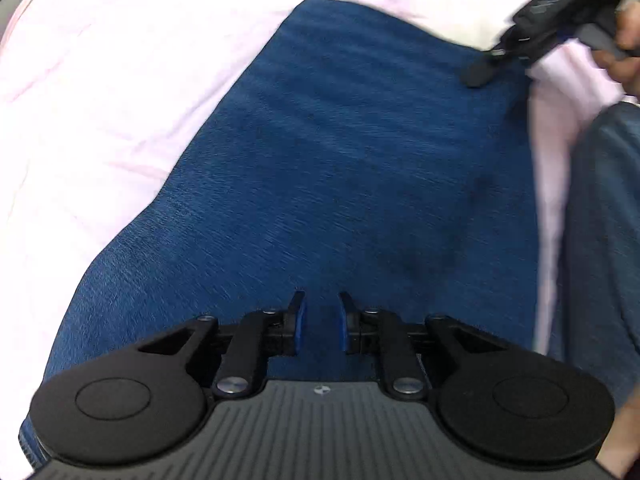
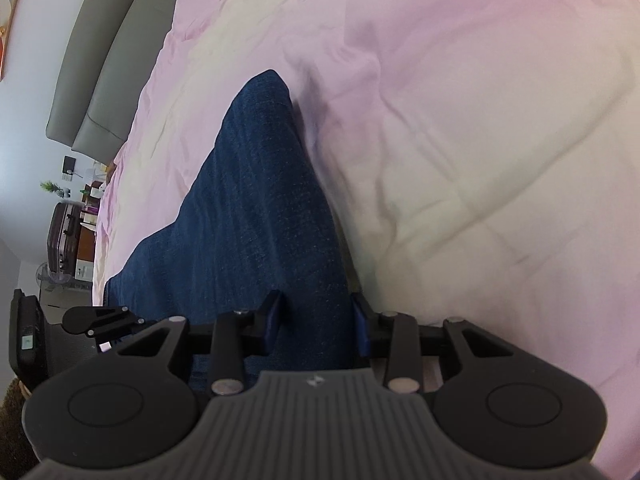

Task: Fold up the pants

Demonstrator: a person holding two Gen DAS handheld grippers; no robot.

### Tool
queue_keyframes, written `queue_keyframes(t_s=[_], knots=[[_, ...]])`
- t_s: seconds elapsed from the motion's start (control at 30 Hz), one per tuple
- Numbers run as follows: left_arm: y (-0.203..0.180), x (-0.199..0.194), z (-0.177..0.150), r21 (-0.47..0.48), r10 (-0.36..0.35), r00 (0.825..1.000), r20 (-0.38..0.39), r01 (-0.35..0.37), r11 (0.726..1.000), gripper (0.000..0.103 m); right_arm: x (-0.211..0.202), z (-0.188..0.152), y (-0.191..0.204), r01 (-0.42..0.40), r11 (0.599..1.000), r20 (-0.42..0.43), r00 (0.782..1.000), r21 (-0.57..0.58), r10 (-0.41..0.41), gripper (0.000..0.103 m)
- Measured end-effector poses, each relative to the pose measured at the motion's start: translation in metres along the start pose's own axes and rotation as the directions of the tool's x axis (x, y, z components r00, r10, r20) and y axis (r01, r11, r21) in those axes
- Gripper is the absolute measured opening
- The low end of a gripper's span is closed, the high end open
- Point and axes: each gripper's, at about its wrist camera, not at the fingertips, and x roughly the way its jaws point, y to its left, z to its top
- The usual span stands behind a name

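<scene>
We are looking down at blue pants (image 1: 340, 152) lying flat on a pale pink quilt (image 1: 120, 100) that is covering a bed, the denim stretching away from the near edge of the bed toward its middle. The left gripper (image 1: 322, 322) is hovering over the near part of the pants, pointing steeply down, its jaws standing narrow with a clear gap between the blue pads (image 1: 301, 326); cloth is showing through that gap, but we are seeing no fold pinched there. Across the pants, at their far right corner in the left wrist view, the right gripper (image 1: 478, 74) is reaching in with a hand (image 1: 628, 40) behind it, its dark fingertip sitting at the edge of the denim. From the right wrist view, the right gripper (image 2: 318, 326) is straddling a raised ridge of pants (image 2: 260, 208), the jaws standing partly apart with denim filling the space between them; whether the pads are actually pressing on the cloth we cannot tell. The ridge is tapering to a point toward the middle of the quilt (image 2: 480, 160). The left gripper (image 2: 106, 320) is showing low at the left of that view, at the bed's edge, beside a grey headboard (image 2: 104, 64) and a suitcase (image 2: 62, 236) farther off.
</scene>
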Motion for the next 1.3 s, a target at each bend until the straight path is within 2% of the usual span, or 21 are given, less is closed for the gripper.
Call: queue_keyframes(t_s=[0.1,0.17,0.2,0.27,0.33,0.43,0.5,0.6,0.73,0.83,0.9,1.0,1.1,1.2,1.27,1.3], knots=[[-0.014,-0.014,-0.010,0.049,0.004,1.000,0.004,-0.004,0.999,0.021,-0.004,-0.005,0.000,0.000,1.000,0.009,1.000,0.004,0.000,0.033],[-0.021,-0.012,-0.014,0.062,-0.014,1.000,-0.011,0.015,0.998,0.021,-0.004,-0.008,0.000,-0.006,1.000,0.015,1.000,0.016,0.005,0.032],[-0.023,-0.005,-0.015,0.067,-0.001,1.000,-0.017,0.002,0.998,0.021,-0.005,-0.008,-0.001,-0.010,1.000,0.018,1.000,0.024,0.009,0.031],[-0.027,0.010,-0.014,0.055,0.032,0.999,-0.028,-0.030,0.998,0.021,-0.009,-0.009,-0.005,-0.013,0.999,0.022,1.000,0.035,0.012,0.025],[-0.025,0.022,-0.012,0.020,0.032,0.999,-0.034,-0.031,0.999,0.021,-0.011,-0.010,-0.004,-0.014,0.999,0.026,1.000,0.037,0.013,0.019],[-0.022,0.018,-0.011,0.001,0.029,0.999,-0.028,-0.029,1.000,0.020,-0.020,-0.010,0.006,-0.043,0.999,0.038,0.998,0.030,0.042,0.015],[-0.026,0.004,-0.015,0.006,0.029,1.000,0.000,-0.029,1.000,0.020,-0.029,-0.009,0.019,-0.059,0.998,0.053,0.997,0.018,0.058,0.014],[-0.025,-0.029,-0.035,-0.076,-0.033,0.997,0.067,0.038,0.996,0.022,-0.047,-0.006,0.045,-0.095,0.995,0.078,0.992,0.005,0.094,0.013],[-0.020,-0.080,-0.075,-0.206,-0.002,0.980,0.199,0.044,0.978,0.024,-0.064,-0.004,0.099,-0.129,0.990,0.102,0.986,-0.059,0.134,0.013],[-0.003,-0.119,-0.114,-0.334,0.062,0.962,0.268,0.032,0.942,0.028,-0.069,-0.011,0.147,-0.140,0.982,0.107,0.982,-0.127,0.154,0.013],[0.010,-0.140,-0.137,-0.392,0.119,0.952,0.281,0.001,0.920,0.030,-0.067,-0.017,0.179,-0.149,0.976,0.102,0.981,-0.161,0.167,0.013],[0.034,-0.167,-0.174,-0.487,0.209,0.937,0.278,-0.050,0.872,0.031,-0.058,-0.027,0.226,-0.170,0.965,0.089,0.978,-0.200,0.191,0.013],[0.061,-0.185,-0.206,-0.589,0.274,0.921,0.276,-0.063,0.806,0.031,-0.040,-0.038,0.271,-0.189,0.955,0.065,0.976,-0.229,0.209,0.013],[0.090,-0.198,-0.237,-0.667,0.277,0.913,0.299,-0.007,0.745,0.031,-0.010,-0.050,0.314,-0.209,0.946,0.030,0.974,-0.247,0.223,0.013],[0.101,-0.204,-0.255,-0.708,0.324,0.896,0.305,-0.014,0.706,0.031,0.016,-0.057,0.340,-0.223,0.942,-0.002,0.973,-0.250,0.230,0.013],[0.109,-0.203,-0.262,-0.731,0.321,0.894,0.311,0.010,0.682,0.031,0.030,-0.062,0.350,-0.232,0.941,-0.022,0.972,-0.247,0.234,0.013]])
